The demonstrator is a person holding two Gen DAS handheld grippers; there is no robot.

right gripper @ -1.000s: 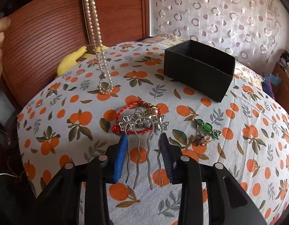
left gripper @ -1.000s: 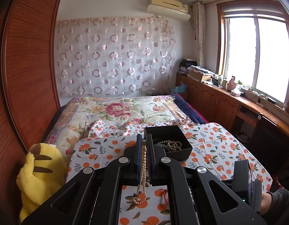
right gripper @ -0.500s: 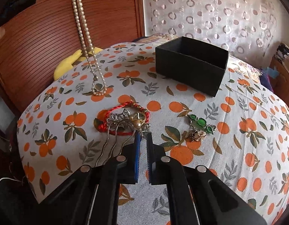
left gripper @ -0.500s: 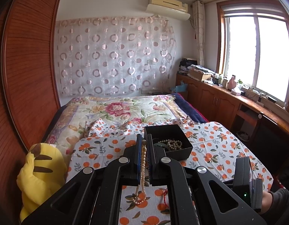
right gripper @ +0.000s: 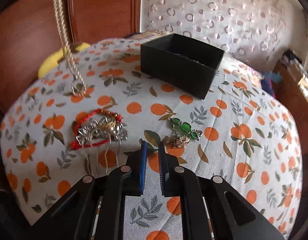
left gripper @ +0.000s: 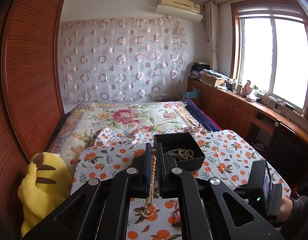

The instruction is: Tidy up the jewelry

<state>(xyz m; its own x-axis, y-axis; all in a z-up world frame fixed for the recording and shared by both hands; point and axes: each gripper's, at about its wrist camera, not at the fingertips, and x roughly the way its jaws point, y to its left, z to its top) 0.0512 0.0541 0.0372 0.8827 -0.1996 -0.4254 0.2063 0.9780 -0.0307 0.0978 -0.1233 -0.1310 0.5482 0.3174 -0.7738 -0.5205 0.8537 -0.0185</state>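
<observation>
My left gripper [left gripper: 153, 150] is shut on a pearl necklace [left gripper: 152, 177], which hangs down with its lower end touching the cloth; it also shows in the right wrist view [right gripper: 62, 30]. A black box [left gripper: 186, 150] holding a bead bracelet [left gripper: 183, 152] stands just ahead and right of it; the box also shows in the right wrist view [right gripper: 180, 64]. My right gripper [right gripper: 152, 143] is slightly open and empty, low over the cloth. A silver hair comb [right gripper: 101, 134] on a red bracelet [right gripper: 95, 112] lies to its left. A green brooch [right gripper: 184, 127] and a flower piece [right gripper: 181, 140] lie just ahead right.
The orange-print cloth [right gripper: 244, 110] covers a round-edged surface at the foot of a bed [left gripper: 123, 118]. A yellow plush toy [left gripper: 43, 180] sits at the left by a wooden wardrobe [left gripper: 27, 70]. Cabinets [left gripper: 234, 108] run under the window at the right.
My right gripper closed beside the hair comb without taking it, then moved right and reopened slightly near the green brooch. The comb shifted a little. My left gripper has stayed put with the necklace.
</observation>
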